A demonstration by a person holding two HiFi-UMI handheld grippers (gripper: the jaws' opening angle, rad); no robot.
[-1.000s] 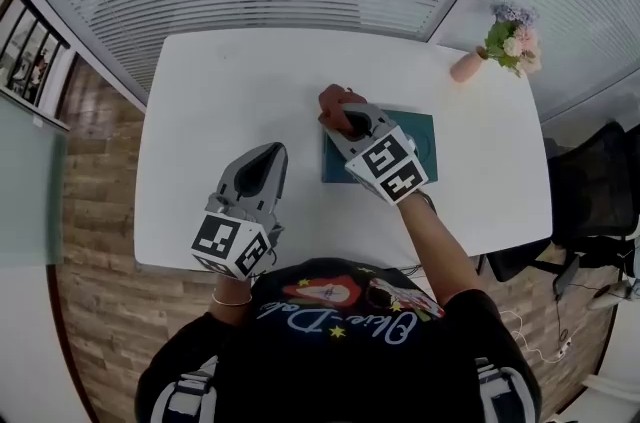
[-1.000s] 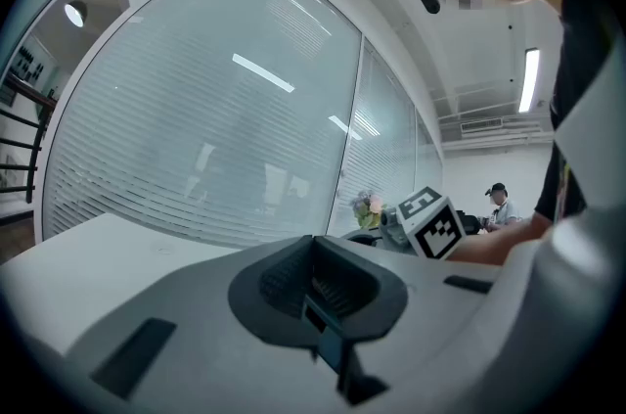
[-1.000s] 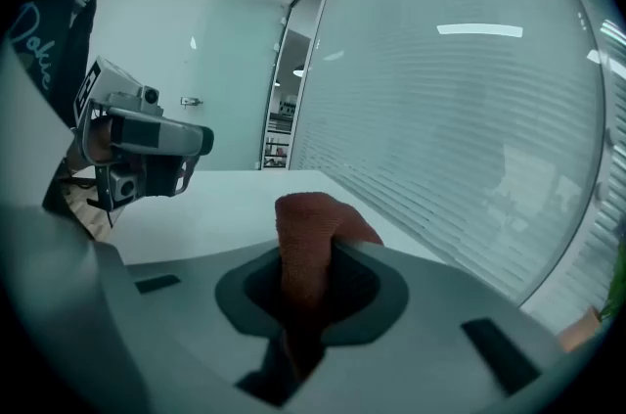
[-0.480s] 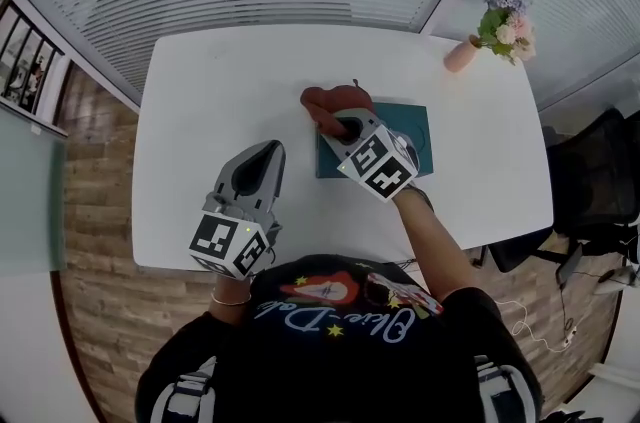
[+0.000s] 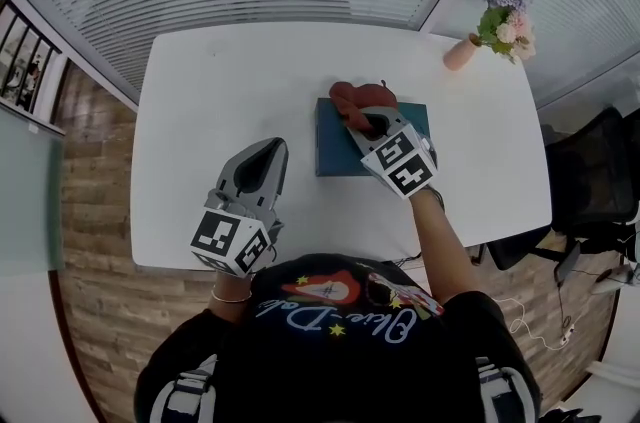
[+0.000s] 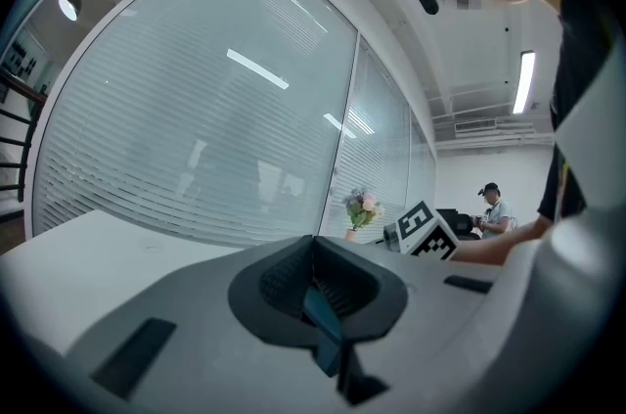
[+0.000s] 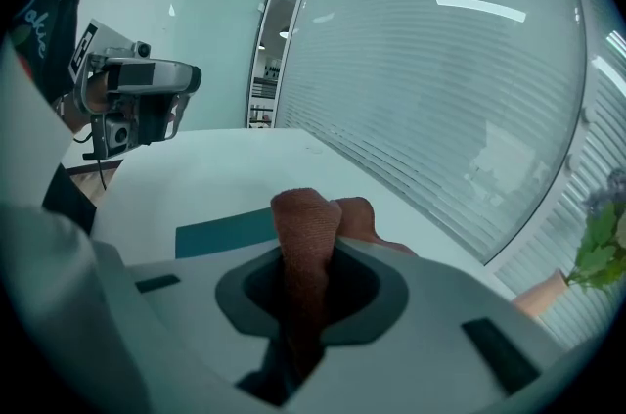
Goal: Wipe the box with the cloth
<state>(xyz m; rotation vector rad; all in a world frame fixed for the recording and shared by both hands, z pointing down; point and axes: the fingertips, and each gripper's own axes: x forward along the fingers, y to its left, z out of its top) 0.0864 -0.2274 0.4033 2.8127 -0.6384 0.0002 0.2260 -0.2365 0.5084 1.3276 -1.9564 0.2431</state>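
A flat teal box lies on the white table, right of centre. A crumpled reddish-brown cloth rests on the box's far edge. My right gripper is shut on the cloth and holds it against the box top. In the right gripper view the cloth bulges up between the jaws, with a strip of the box beyond. My left gripper hovers over the table's near left part, apart from the box. Its jaws are shut on nothing.
A pink vase with flowers stands at the table's far right corner. A black office chair is to the right of the table. Glass walls with blinds run behind the table. The floor to the left is wooden.
My right gripper has slid the cloth to the right along the box's far edge, away from its left corner. The left gripper has stayed in place.
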